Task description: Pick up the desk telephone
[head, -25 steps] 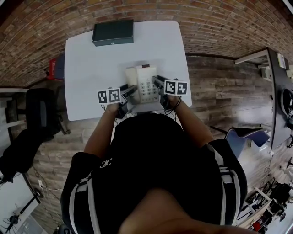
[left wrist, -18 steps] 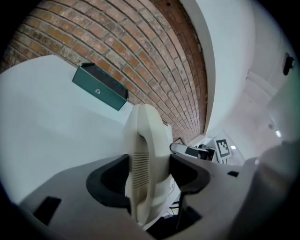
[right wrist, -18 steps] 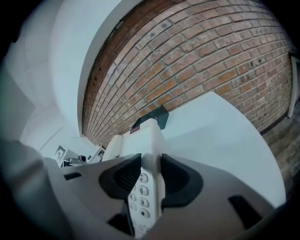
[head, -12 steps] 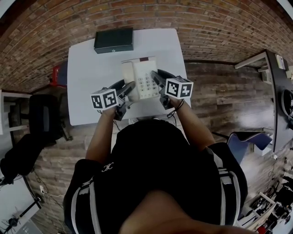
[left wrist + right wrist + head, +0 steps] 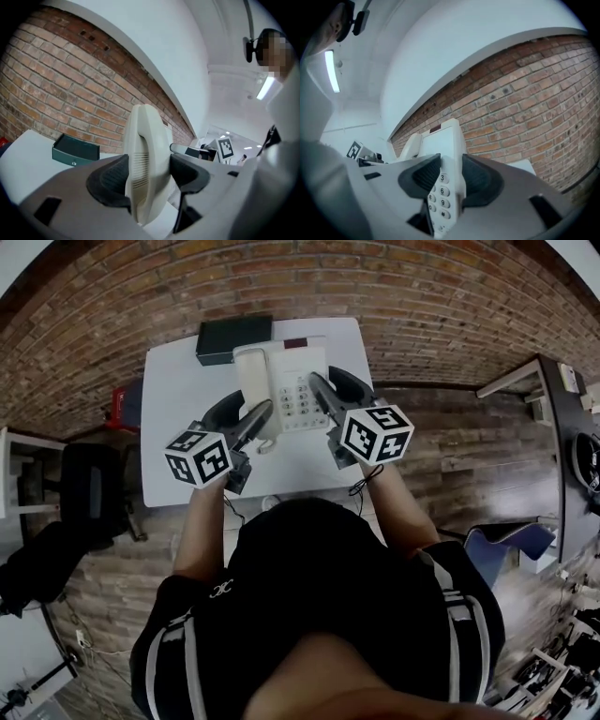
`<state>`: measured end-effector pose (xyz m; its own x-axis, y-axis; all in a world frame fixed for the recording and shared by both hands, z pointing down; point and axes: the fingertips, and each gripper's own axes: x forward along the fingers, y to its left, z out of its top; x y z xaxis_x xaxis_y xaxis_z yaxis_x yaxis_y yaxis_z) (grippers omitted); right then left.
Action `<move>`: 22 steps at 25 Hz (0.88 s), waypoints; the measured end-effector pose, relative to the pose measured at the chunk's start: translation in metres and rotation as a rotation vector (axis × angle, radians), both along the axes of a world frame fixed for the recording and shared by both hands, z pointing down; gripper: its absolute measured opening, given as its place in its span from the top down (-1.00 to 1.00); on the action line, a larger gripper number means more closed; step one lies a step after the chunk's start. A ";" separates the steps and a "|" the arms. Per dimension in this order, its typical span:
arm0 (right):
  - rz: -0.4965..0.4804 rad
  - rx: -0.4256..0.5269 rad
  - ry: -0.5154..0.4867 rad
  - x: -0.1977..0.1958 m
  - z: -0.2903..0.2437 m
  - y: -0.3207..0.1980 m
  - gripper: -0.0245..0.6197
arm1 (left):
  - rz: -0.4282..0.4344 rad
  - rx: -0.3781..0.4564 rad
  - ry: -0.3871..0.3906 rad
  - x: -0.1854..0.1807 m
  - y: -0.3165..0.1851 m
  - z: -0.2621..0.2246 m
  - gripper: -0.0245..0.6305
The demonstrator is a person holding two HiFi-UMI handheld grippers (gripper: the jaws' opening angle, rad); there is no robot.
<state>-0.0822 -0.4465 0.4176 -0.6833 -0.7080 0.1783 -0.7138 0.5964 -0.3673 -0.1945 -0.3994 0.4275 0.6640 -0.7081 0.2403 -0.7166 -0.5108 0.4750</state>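
The cream desk telephone (image 5: 281, 381) hangs in the air above the white table (image 5: 178, 399), carried between both grippers. My left gripper (image 5: 261, 420) is shut on its handset side (image 5: 143, 159), with a dark pad against each face. On the keypad edge (image 5: 443, 187) sits my right gripper (image 5: 321, 392); its pads lie against both faces of that edge while the jaws are opening slightly. In the left gripper view the left gripper (image 5: 147, 176) has the handset upright between its pads. The right gripper (image 5: 451, 180) shows number keys just below its pads.
A dark green box (image 5: 232, 338) lies at the table's far edge, against the brick wall, also seen as the box (image 5: 75, 150) left of the phone. A black chair (image 5: 84, 484) stands left of the table. The phone's cord (image 5: 267, 444) trails down toward the near edge.
Both grippers have risen together with the telephone, lifting it off the table. It now looks larger and sits over the far half of the table.
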 end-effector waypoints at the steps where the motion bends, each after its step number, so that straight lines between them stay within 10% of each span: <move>1: 0.004 0.026 -0.006 0.001 -0.013 0.002 0.53 | -0.001 0.029 0.002 0.001 0.001 -0.012 0.08; 22: 0.022 0.147 -0.040 0.002 -0.067 0.011 0.54 | -0.027 0.175 -0.025 -0.001 0.009 -0.064 0.07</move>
<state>-0.0805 -0.4352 0.3508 -0.6717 -0.7395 0.0451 -0.7140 0.6298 -0.3058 -0.1953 -0.3909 0.3633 0.6393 -0.7582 0.1283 -0.7419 -0.5643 0.3621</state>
